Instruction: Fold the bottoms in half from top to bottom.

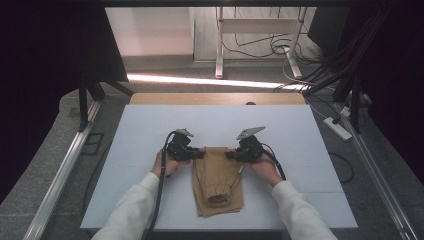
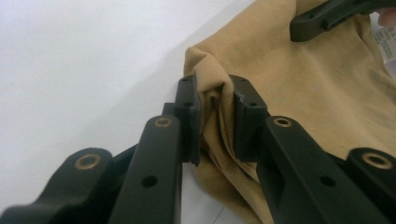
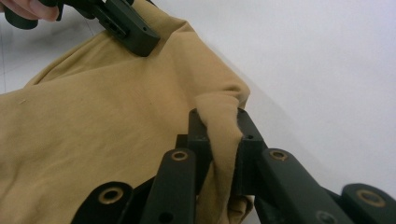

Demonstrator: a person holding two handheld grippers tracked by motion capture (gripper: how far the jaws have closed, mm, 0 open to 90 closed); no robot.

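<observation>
no readable text anywhere, small white tag [image 2: 386, 44] at the edge of the tan garment [image 2: 317, 88], print too blurred to read

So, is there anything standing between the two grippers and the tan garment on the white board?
Nothing visible does. The left gripper is shut on a pinched fold at one far corner of the tan garment, and the right gripper on the other. The white board around it is bare.

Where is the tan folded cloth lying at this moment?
In the high view the tan folded cloth lies at the middle of the white table, near its front edge, with the left gripper and right gripper pinching its far corners.
</observation>
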